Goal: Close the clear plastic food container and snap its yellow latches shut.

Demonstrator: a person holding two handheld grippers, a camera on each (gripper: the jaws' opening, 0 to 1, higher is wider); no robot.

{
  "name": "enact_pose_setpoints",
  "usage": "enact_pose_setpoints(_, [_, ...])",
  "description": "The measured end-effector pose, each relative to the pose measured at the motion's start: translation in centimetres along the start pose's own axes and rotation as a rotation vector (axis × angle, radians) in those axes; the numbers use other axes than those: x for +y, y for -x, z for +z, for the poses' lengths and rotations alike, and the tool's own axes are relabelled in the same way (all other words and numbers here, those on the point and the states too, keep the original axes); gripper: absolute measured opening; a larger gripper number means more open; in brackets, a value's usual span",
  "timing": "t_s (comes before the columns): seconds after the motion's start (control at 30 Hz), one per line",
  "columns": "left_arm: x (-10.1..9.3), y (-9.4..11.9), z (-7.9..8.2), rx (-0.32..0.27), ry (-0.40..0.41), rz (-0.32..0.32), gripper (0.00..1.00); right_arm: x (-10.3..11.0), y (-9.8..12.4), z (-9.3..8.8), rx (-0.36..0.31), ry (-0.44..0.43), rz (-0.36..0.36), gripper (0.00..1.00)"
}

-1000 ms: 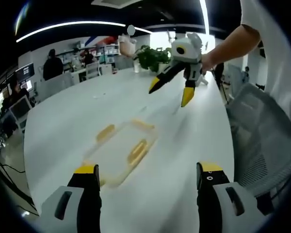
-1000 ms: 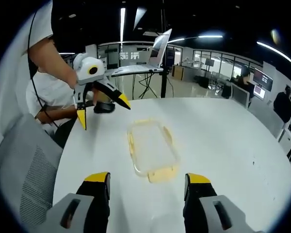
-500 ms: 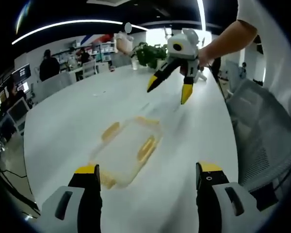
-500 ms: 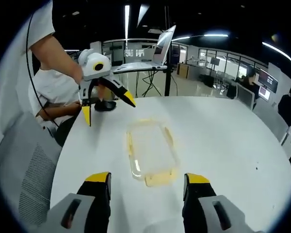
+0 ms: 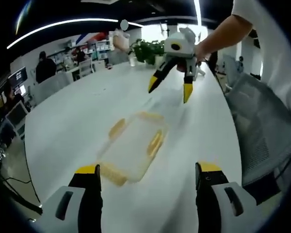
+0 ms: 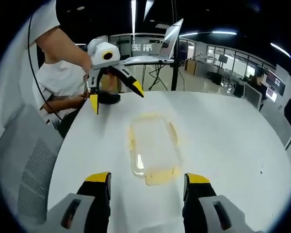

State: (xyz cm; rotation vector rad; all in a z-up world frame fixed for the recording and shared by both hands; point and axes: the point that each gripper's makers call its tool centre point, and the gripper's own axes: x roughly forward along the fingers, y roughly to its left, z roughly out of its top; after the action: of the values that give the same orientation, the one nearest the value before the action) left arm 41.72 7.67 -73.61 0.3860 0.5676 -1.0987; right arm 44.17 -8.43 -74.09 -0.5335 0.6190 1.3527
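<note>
— What does the left gripper view give you?

— My left gripper (image 5: 148, 171) hangs above the white table (image 5: 68, 121), jaws spread wide, gripping nothing. The clear rectangular plastic food container with yellow latches (image 5: 135, 146) lies flat just ahead of them. Beyond it the right gripper (image 5: 172, 86) is held aloft by a bare forearm, jaws splayed and pointing down.

— And the right gripper view?

— My right jaws stand wide apart, empty. The container (image 6: 153, 145) lies between and ahead of them; the left gripper (image 6: 115, 94) hovers beyond, agape.
</note>
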Motion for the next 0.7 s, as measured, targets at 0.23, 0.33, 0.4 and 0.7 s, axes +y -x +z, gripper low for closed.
enact_pose_setpoints(0.23, [0.6,-0.2,-0.3,0.033,-0.033,-0.02,0.76,-0.4,-0.3,-0.2,0.022,0.023,0.021,0.59])
enact_pose_setpoints(0.33, [0.8,-0.3,-0.3,0.041,-0.043,-0.029,0.76,-0.6,-0.6,-0.2,0.031,0.03,0.028,0.59])
enact_pose_setpoints(0.4, [0.8,-0.4,-0.4,0.053,-0.056,-0.046,0.77,-0.6,-0.7,-0.2,0.035,0.032,0.035,0.59])
enact_pose_setpoints(0.7, [1.2,-0.9,-0.8,0.088,-0.102,-0.072,0.76,-0.9,-1.2,-0.5,0.061,0.049,0.06,0.58])
